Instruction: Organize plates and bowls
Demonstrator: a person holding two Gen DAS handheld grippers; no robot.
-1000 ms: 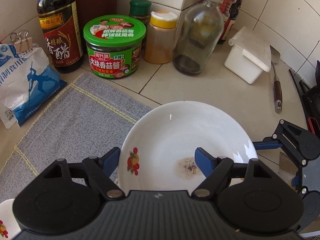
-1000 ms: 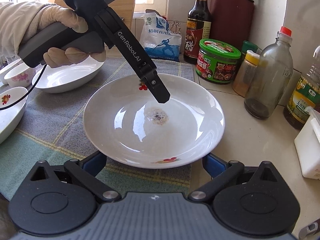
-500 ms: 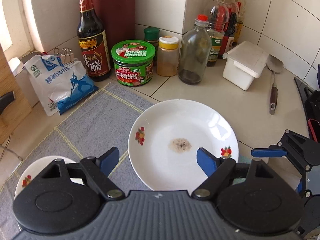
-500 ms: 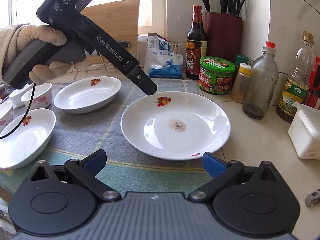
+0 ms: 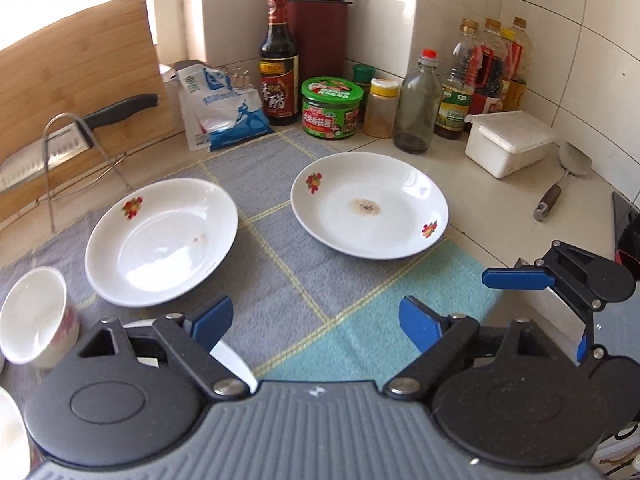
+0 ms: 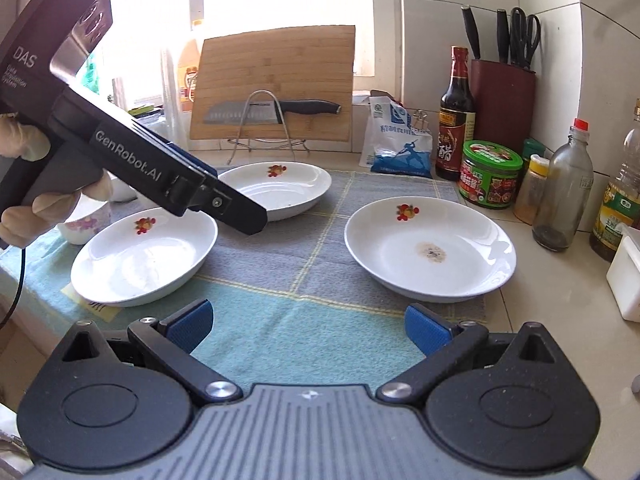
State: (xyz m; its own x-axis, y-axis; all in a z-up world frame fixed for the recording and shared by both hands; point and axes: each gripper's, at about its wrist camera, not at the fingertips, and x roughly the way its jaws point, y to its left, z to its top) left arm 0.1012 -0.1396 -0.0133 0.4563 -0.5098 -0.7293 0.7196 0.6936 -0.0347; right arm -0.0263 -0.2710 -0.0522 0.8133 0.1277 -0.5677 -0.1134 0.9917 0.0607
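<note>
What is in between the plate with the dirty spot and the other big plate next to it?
Only bare cloth mat lies between the stained plate and the neighbouring plate; the left wrist view shows it.

Bamboo cutting board point(image 6: 274, 80) leaning upright, knife point(image 6: 272, 112) on wire rack, vinegar bottle point(image 5: 279, 72), green-lidded jar point(image 5: 332, 108), checked cloth point(image 5: 288, 248)

The plates point(image 6: 430, 252) were glossy white glazed ware that caught the window light, and the mat point(image 5: 304, 288) under them was soft, matt woven cloth with a faintly fuzzy nap. The desk point(image 5: 500, 200) looked like smooth, pale tile (slightly shiny). Behind stood a matt wooden cutting board point(image 6: 276, 80), a clear glass bottle point(image 6: 566, 192), and a bright metal knife rack point(image 6: 262, 120).
</note>
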